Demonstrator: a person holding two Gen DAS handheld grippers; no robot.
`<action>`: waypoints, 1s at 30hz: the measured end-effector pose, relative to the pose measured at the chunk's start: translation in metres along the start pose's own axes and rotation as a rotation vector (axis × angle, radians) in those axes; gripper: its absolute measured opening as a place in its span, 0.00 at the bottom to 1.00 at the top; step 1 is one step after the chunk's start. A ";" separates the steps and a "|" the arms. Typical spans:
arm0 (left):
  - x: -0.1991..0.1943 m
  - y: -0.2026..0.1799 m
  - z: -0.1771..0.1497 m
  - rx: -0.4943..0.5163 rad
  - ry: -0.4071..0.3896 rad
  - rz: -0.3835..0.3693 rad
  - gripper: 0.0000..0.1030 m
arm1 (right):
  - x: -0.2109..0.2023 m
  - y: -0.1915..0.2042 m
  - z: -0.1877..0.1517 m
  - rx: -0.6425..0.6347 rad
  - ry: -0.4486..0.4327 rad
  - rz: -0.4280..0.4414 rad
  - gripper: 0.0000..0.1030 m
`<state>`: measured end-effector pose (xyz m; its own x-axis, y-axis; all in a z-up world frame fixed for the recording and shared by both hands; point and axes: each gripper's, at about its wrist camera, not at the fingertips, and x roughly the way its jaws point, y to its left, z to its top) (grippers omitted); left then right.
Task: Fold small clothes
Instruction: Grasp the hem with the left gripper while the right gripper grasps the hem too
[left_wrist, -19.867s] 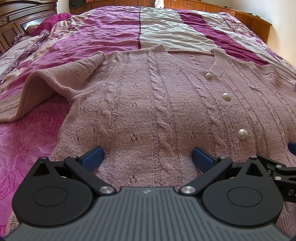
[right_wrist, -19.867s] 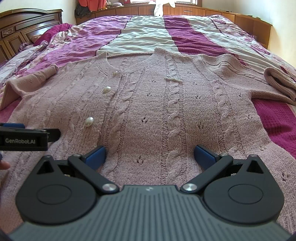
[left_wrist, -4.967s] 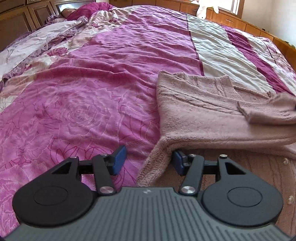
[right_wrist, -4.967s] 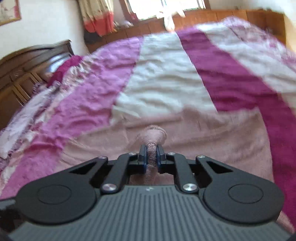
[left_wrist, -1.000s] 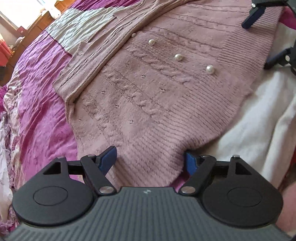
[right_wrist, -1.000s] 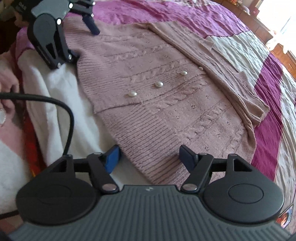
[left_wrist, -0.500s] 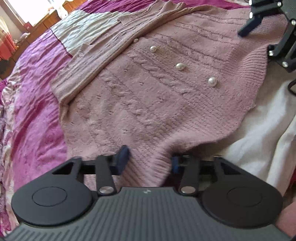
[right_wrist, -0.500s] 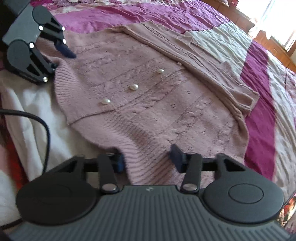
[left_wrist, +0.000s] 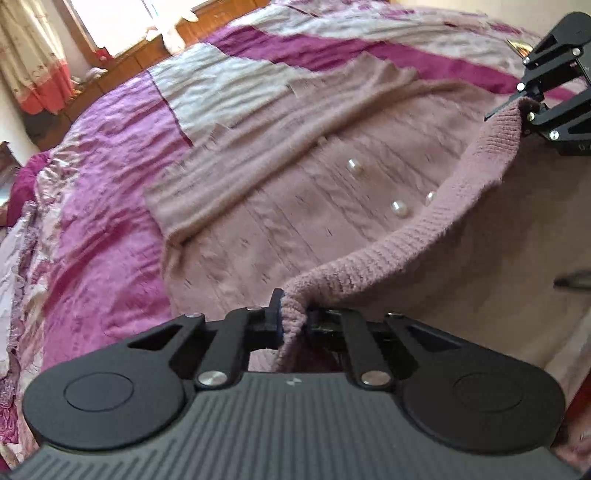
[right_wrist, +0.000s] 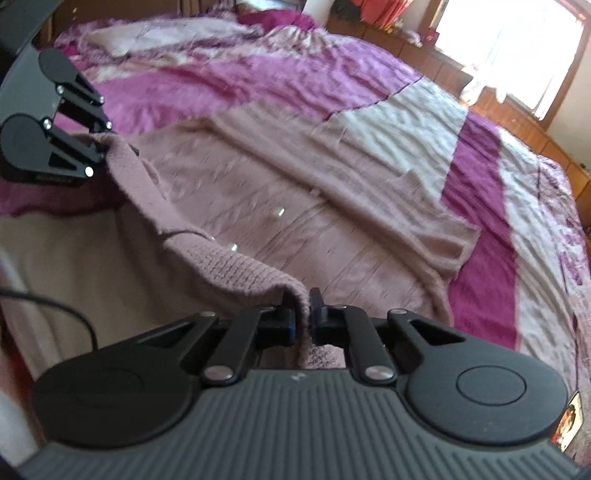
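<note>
One pink cardigan (left_wrist: 295, 206) lies on the purple bedspread (left_wrist: 110, 155), three pearl buttons (left_wrist: 399, 209) showing. The left gripper (left_wrist: 291, 319) and right gripper (right_wrist: 301, 317) each clamp a corner of its ribbed hem (left_wrist: 424, 229), raised above the bedspread.

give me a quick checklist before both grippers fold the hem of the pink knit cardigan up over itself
1. Left gripper clamped on the ribbed hem of the pink cable-knit cardigan: ok.
2. Right gripper clamped on the same hem: ok.
3. Hem lifted off the magenta and cream bedspread between the grippers: ok.
4. Sleeves folded in across the body: ok.
5. Pearl buttons clear of the grippers: ok.
6. Grip depth enough to hold: cannot tell.
</note>
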<state>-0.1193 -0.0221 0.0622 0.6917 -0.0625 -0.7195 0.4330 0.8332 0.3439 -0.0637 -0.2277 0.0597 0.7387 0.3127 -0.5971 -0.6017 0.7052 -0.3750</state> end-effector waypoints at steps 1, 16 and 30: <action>-0.002 0.001 0.004 -0.006 -0.012 0.012 0.10 | 0.000 -0.002 0.003 0.004 -0.009 -0.008 0.09; 0.007 0.043 0.082 -0.082 -0.153 0.157 0.10 | 0.018 -0.050 0.064 0.009 -0.147 -0.137 0.07; 0.085 0.110 0.182 -0.154 -0.203 0.235 0.10 | 0.100 -0.111 0.136 0.006 -0.188 -0.265 0.07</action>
<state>0.0927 -0.0363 0.1486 0.8700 0.0456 -0.4910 0.1668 0.9098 0.3800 0.1183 -0.1877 0.1376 0.9131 0.2293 -0.3371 -0.3792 0.7813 -0.4957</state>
